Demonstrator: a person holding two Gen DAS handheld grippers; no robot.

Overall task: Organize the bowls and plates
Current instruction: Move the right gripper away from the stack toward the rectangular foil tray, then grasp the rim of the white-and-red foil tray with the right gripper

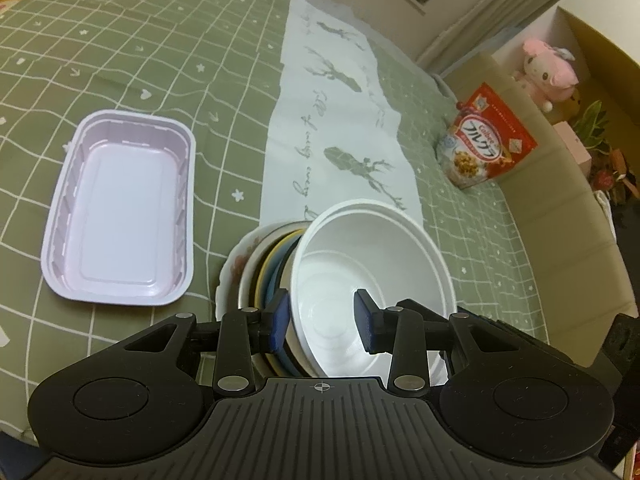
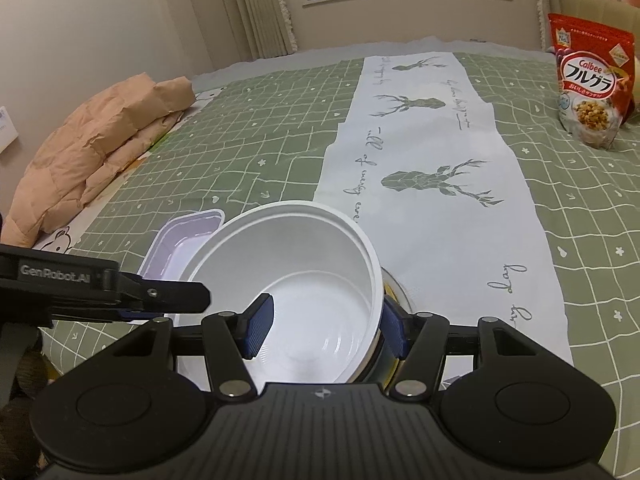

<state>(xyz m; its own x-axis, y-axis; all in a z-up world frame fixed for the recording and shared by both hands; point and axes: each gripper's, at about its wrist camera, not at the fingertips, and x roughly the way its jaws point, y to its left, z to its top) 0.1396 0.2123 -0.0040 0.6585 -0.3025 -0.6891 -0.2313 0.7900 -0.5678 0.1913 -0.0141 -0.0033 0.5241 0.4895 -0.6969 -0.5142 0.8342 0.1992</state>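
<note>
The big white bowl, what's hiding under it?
Under the white bowl sits a stack of dishes: a flowery plate's rim, then yellow, blue and dark edges peek out on one side. How many there are, and their middles, can't be seen because the bowl covers them.

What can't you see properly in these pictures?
- Plates under the white bowl: left wrist view shows only their edges; the count is unclear.
- Left gripper: whether its pads press the bowl wall is unclear.
- Pink tray: right wrist view, mostly behind the bowl.
- Cereal bag: small print unreadable.
</note>
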